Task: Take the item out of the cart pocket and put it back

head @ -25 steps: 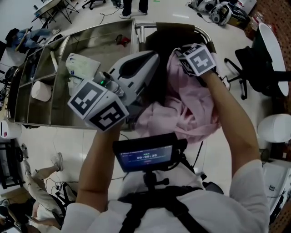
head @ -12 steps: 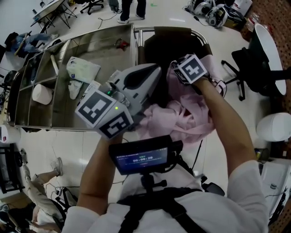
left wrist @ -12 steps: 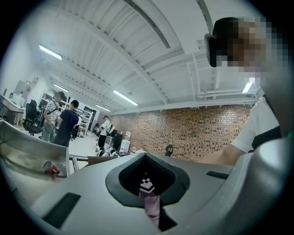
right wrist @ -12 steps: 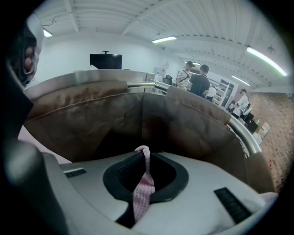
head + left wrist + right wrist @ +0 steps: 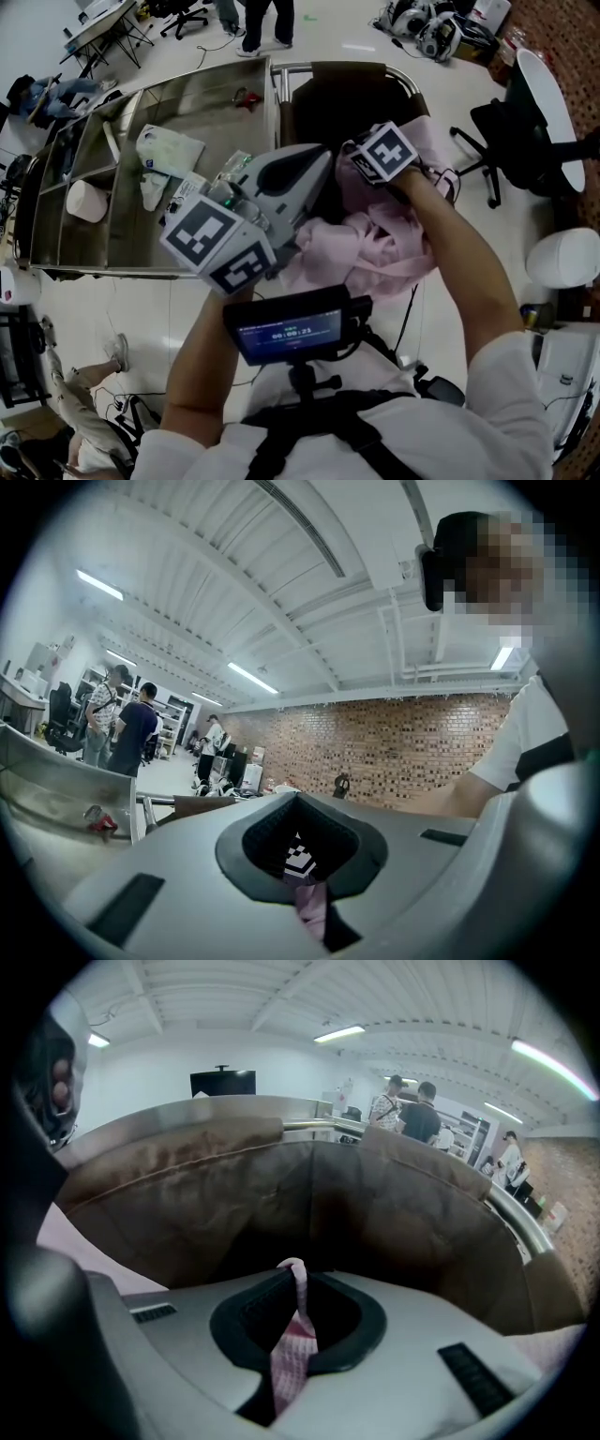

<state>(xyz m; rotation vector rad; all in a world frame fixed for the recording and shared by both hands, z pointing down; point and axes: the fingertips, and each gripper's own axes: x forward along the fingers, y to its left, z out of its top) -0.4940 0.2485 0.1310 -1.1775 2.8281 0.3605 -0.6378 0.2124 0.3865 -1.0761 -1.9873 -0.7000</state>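
Crumpled pale-pink cloth (image 5: 384,246) bunches at the dark cart pocket (image 5: 328,98); left hand-held gripper (image 5: 314,909) and right hand-held gripper (image 5: 291,1358) each pinch it.

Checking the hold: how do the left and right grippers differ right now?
The left gripper points roughly level; the right gripper tips down toward the brown pocket. The left gripper shows a sliver of pink cloth between its jaws; the right gripper shows a longer strip. Both are shut on it.

Timer on chest-mounted screen (image 5: 289,330) reads about 00:00:21; smaller line above illegible.
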